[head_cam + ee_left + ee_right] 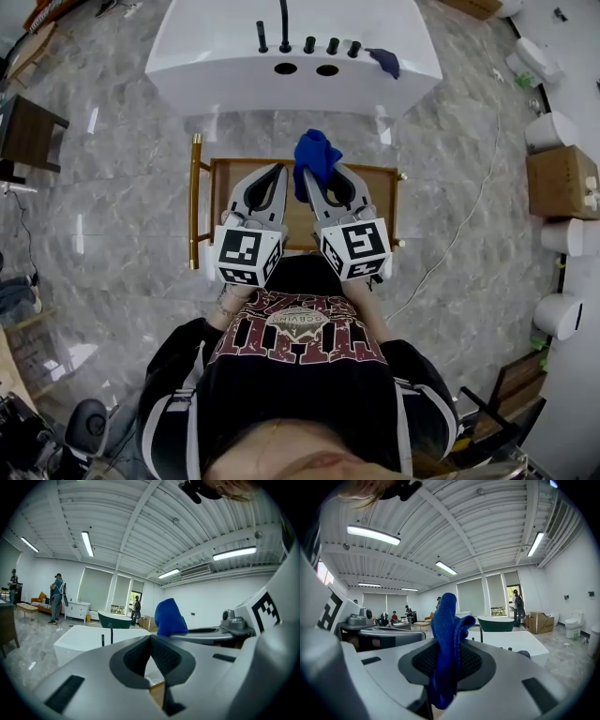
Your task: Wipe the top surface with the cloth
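A blue cloth [316, 156] sticks up from my right gripper [319, 180], whose jaws are shut on it; in the right gripper view the blue cloth [446, 644] stands bunched between the pads. My left gripper [273, 178] is beside it, shut with nothing between its jaws, and the cloth [169, 617] shows to its right. Both grippers are raised above a small wooden table [221, 174] with a brass frame, and both point up and outward. Much of the tabletop is hidden under the grippers.
A white bathtub [225, 56] with black taps [284, 26] stands just beyond the table; another blue cloth [385, 61] lies on its rim. Grey marble floor surrounds the table. Cardboard boxes [561, 181] and toilets line the right wall. People stand far off [57, 597].
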Available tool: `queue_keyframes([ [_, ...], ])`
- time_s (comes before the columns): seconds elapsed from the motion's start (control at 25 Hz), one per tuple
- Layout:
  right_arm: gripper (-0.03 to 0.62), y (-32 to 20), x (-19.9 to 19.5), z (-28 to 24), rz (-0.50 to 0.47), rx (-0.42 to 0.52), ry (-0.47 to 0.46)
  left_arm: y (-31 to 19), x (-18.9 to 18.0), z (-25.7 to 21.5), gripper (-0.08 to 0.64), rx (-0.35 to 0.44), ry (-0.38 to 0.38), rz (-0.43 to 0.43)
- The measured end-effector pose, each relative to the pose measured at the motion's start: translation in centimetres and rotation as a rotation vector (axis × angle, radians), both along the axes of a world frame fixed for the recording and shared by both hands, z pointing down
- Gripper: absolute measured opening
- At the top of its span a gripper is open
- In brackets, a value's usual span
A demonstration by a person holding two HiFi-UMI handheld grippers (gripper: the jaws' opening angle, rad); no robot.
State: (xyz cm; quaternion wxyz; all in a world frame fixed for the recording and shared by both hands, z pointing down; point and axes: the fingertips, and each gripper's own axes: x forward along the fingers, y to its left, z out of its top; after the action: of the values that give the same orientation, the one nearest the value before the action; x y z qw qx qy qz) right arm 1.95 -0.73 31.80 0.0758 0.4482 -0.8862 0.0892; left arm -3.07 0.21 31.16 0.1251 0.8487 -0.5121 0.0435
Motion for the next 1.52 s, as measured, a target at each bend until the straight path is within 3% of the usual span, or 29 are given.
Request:
queue_keyframes([
  [1.52,0.094,1.2,0.0,-2.0,-0.038,0.018,-0.025,0.5,1.8,-1.5,0.049,0.018,0.028,0.059],
])
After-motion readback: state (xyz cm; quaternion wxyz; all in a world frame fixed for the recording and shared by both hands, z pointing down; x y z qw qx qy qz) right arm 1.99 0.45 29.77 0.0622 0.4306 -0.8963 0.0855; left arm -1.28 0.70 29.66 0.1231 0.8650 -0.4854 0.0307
